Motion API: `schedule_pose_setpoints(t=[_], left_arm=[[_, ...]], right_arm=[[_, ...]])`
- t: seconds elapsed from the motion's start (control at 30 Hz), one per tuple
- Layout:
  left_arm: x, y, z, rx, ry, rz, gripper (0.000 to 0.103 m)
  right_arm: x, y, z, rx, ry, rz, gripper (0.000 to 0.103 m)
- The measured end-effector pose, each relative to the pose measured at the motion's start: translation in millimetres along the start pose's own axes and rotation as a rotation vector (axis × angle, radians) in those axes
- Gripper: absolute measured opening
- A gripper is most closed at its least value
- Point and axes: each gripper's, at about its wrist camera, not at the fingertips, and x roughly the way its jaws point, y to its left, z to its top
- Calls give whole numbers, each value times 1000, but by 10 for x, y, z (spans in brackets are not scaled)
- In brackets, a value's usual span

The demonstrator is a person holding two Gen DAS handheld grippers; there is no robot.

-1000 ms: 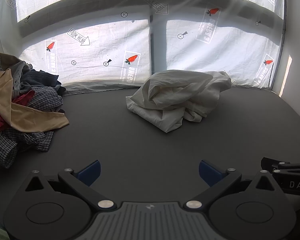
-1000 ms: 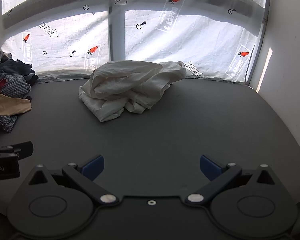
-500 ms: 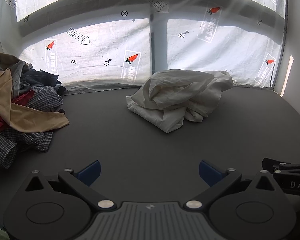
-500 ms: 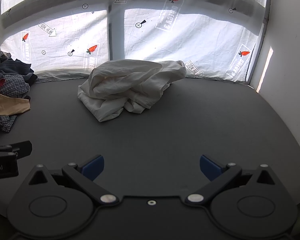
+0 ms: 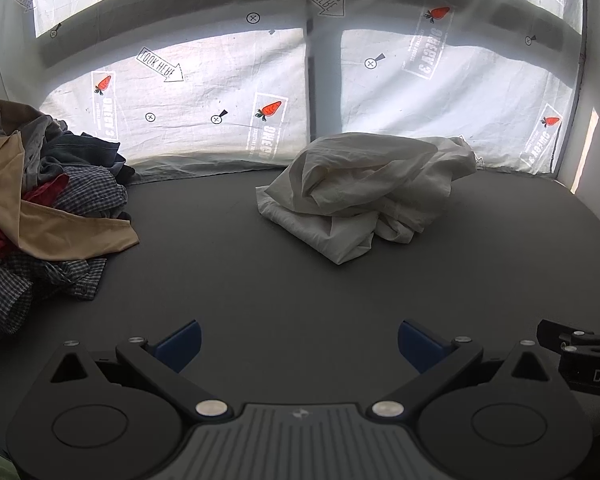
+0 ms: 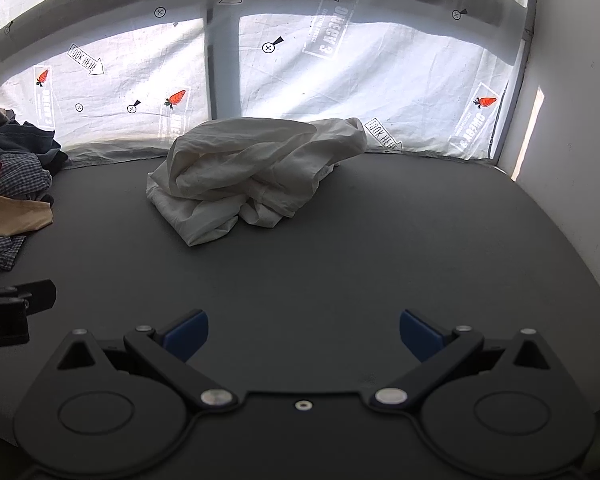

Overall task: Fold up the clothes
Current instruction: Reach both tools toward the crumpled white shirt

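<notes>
Almost nothing has moved since a second ago: both grippers hover at the same height over the dark worktop (image 5: 228, 280), and the white garment lies in the same crumpled heap.

Far to the left of the left gripper (image 5: 298, 340) sits a pile of mixed clothes (image 5: 48, 208), with checked, tan, red and dark pieces tumbled together at the worktop's left edge. The left gripper itself is spread wide, blue fingertips (image 5: 180, 342) well apart, with nothing between them.

Ahead of it and slightly to its right lies the white garment (image 5: 364, 196), bunched into a low mound near the back of the worktop. Its long axis runs roughly left to right across the view, with one flattened corner pointing toward the gripper and a loose end trailing off to the back right.

From the right gripper (image 6: 304, 330), also spread wide and holding nothing, the white garment (image 6: 256, 172) sits ahead and to the left, well apart from the fingertips. Behind everything hangs a white printed sheet (image 6: 360, 76) over the windows.
</notes>
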Motion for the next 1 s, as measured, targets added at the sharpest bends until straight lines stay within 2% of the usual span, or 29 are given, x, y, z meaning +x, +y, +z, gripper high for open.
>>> schedule_pose_setpoints(t=[0.17,0.33,0.5,0.6,0.73,0.83,1.0], left_arm=[[150,-233,90,-5,13,9,103],[342,-583,217,-25,28,7,103],[561,-871,384,-99,62,-20,103],[688,-1012,425,-109,77,0,103],[861,-1080,379,-159,130,31,103],[973,-1007,368,-194,178,48,103],[1207,-774,568,-216,178,106,103]], right_arm=[[120,-258,63,14,-8,7,103],[303,-698,190,78,-50,2,103],[563,-1172,384,149,-82,44,103],[805,-1370,490,168,-90,76,103],[1170,-1474,546,157,-51,127,103],[1385,-1422,585,119,-26,123,103],[1748,-1256,818,102,-46,125,103]])
